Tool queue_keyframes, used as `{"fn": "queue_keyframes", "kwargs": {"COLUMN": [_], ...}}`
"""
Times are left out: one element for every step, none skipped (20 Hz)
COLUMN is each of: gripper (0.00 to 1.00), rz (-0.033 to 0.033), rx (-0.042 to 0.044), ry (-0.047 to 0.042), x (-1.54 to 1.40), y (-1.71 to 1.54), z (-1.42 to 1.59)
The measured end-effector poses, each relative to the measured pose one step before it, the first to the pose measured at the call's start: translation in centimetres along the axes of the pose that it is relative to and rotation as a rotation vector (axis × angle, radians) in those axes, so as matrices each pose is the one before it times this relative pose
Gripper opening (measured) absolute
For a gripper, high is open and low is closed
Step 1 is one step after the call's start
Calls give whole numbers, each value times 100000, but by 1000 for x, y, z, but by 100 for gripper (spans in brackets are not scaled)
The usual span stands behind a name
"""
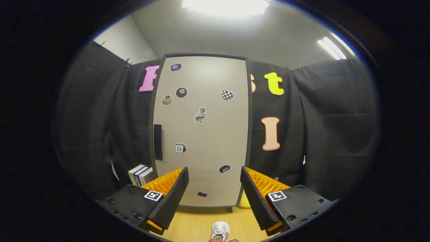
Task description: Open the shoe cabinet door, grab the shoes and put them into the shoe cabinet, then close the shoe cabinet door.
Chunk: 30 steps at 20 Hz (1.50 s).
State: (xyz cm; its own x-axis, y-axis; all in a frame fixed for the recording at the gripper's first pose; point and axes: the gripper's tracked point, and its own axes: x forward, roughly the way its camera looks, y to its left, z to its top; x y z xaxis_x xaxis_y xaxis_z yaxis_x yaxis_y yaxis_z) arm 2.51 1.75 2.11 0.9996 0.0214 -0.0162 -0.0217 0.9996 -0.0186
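Gripper [214,188] held with fingers spread wide, nothing between them. Cabinet door [201,129] shut, straight ahead beyond the fingers; dark handle [158,142] on its left edge. Shoe [220,231] on the wooden table [195,225], below the fingers. Risk: handle is slim and off to the left, so a misaligned approach could slip off it or nudge the books [141,174] beside the cabinet.

the gripper [214,191] was held level and pointed forward, its jaws spread wide apart with nothing between them. the ribbed black pads [171,198] faced each other across the gap, the orange backing showing behind each one.
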Motion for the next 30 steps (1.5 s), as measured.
{"fn": "queue_keyframes", "kwargs": {"gripper": [97, 97, 97, 97, 97, 98, 97, 97, 97, 97, 97, 97, 97, 97, 97, 97, 97, 97, 97, 97, 97, 97, 97, 97, 97, 97, 95, 92, 89, 82], "rz": [67, 515, 903, 478, 525, 610, 1280, 1361, 1255, 1176, 1074, 1517, 3013, 2187, 1874, 1885, 1997, 2396, 2025, 1720, 819, 1136, 844, 463, -93, -66, 155, -1269, -1901, -694], "rx": [-534, -703, -472, -178, 104, 725, 1458, 1440, 918, 70, -729, -1180, -1336, -1156, -507, -112, 40, 370, 824, 739, 841, 811, 650, 117, -96, -91, -101, -90, 211, 435], "ry": [27, -142, -117, -68, -476, -420, -516, -502, -174, -95, -255, -104, 448, 572, 620, 1075, 1323, 1756, 1841, 2005, 1444, 1658, 1702, 1660, 1340, 666, -164, -783, -465, 336], "x": [416, 407, 495, 382, 517, 484, 602, 550, 694, 850, 1029, 1130, 1292, 1388, 1304, 1302, 1151, 1189, 1120, 1059, 1016, 1024, 842, 656, 630, 496, 407, 281, 253, 89], "y": [242, 390, 447, 325, 432, 492, 662, 766, 658, 596, 582, 735, 972, 834, 690, 834, 747, 883, 774, 750, 536, 661, 577, 434, 273, 299, 269, 17, -199, -1], "z": [202, 244, 337, 219, 364, 299, 397, 343, 269, 127, 197, 142, 103, 36, 84, -77, -247, -344, -320, -284, -229, -447, -412, -454, -357, -222, 7, 96, 118, -58]}}
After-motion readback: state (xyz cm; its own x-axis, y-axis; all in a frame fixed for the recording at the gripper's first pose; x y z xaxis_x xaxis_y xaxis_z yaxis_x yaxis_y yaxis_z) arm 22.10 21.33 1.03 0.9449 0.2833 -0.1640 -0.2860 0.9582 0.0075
